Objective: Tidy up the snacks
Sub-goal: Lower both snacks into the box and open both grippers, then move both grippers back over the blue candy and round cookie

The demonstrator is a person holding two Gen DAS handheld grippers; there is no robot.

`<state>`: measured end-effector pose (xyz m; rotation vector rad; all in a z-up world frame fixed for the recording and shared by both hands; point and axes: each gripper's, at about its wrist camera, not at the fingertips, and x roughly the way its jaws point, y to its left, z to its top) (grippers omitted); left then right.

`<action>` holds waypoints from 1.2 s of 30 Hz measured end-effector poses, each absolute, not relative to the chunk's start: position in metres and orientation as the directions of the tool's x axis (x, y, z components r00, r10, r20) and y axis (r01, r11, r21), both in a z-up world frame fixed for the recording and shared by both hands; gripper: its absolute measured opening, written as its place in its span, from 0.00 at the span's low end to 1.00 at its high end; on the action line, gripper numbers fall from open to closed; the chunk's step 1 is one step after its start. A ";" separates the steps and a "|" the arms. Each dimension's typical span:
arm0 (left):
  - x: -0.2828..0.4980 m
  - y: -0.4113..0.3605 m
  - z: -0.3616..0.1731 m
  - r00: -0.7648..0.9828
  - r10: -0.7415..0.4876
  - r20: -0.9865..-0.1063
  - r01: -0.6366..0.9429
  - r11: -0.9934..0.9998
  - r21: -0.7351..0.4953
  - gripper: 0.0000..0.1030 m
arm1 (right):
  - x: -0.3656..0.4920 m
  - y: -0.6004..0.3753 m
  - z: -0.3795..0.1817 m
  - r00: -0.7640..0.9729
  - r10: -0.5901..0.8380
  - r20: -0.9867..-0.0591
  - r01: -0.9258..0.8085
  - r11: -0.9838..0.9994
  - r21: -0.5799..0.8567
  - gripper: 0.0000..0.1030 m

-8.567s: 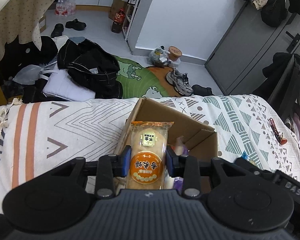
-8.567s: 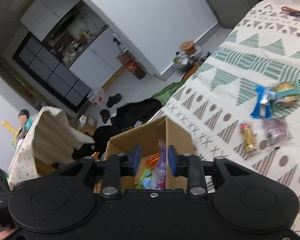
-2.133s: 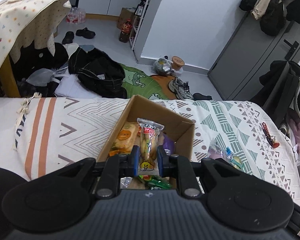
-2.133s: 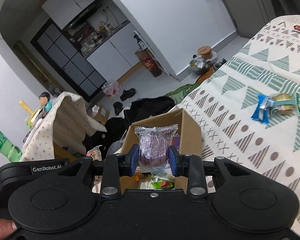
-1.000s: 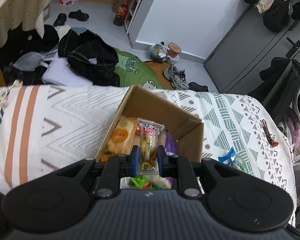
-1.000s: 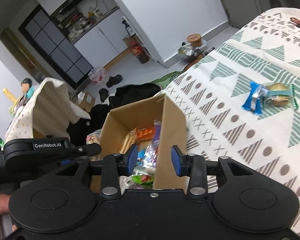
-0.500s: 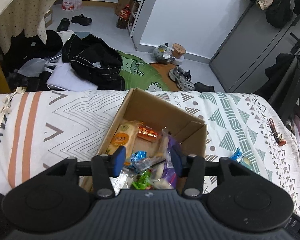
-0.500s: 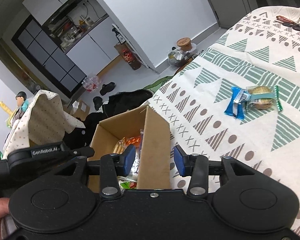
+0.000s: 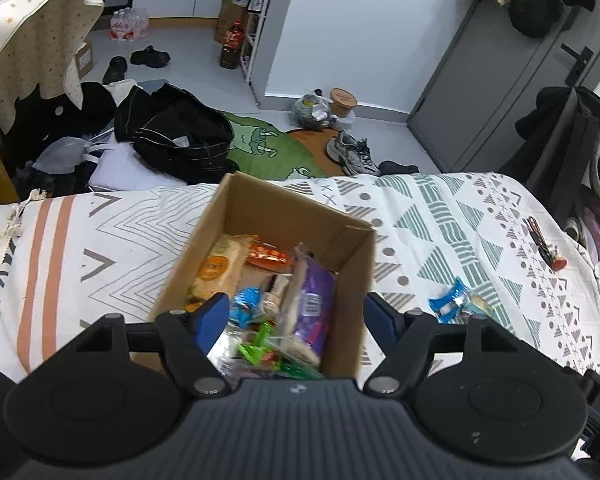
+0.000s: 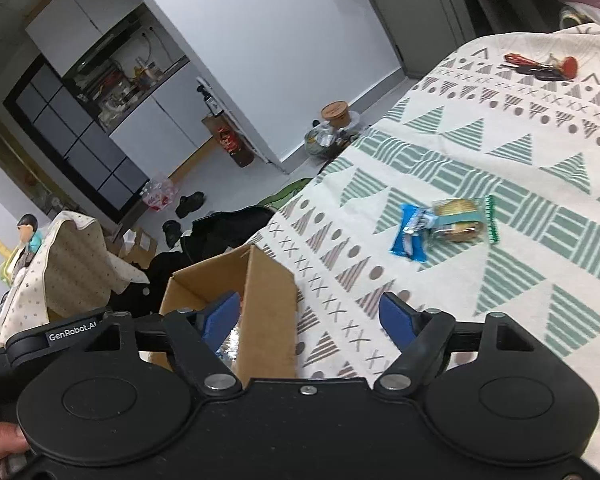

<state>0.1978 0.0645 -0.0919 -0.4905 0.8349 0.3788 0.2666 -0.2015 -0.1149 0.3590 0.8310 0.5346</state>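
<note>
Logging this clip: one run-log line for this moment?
left gripper: open | right gripper: open | cardboard box: holds snacks | blue packet, biscuit pack: on bedspread

- White walls, pale grey floor (image 9: 188,48); grey door (image 9: 512,76) on the right with coats hung above it.
- Bed under a patterned blanket (image 9: 440,216): teal triangles, orange stripes.
- Floor clutter: black bag (image 9: 176,136), green rug (image 9: 264,144), sneakers (image 9: 352,152), black shoes.
- Table under a dotted cloth (image 9: 32,36), left.
- Kitchen cabinets (image 10: 112,92) beyond.
</note>
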 end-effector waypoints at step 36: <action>0.268 -0.044 -0.112 0.654 0.008 -0.757 -0.321 0.909 -0.267 0.77 | 0.302 -0.310 -0.139 0.670 0.494 -0.554 -0.128 0.812 0.569 0.90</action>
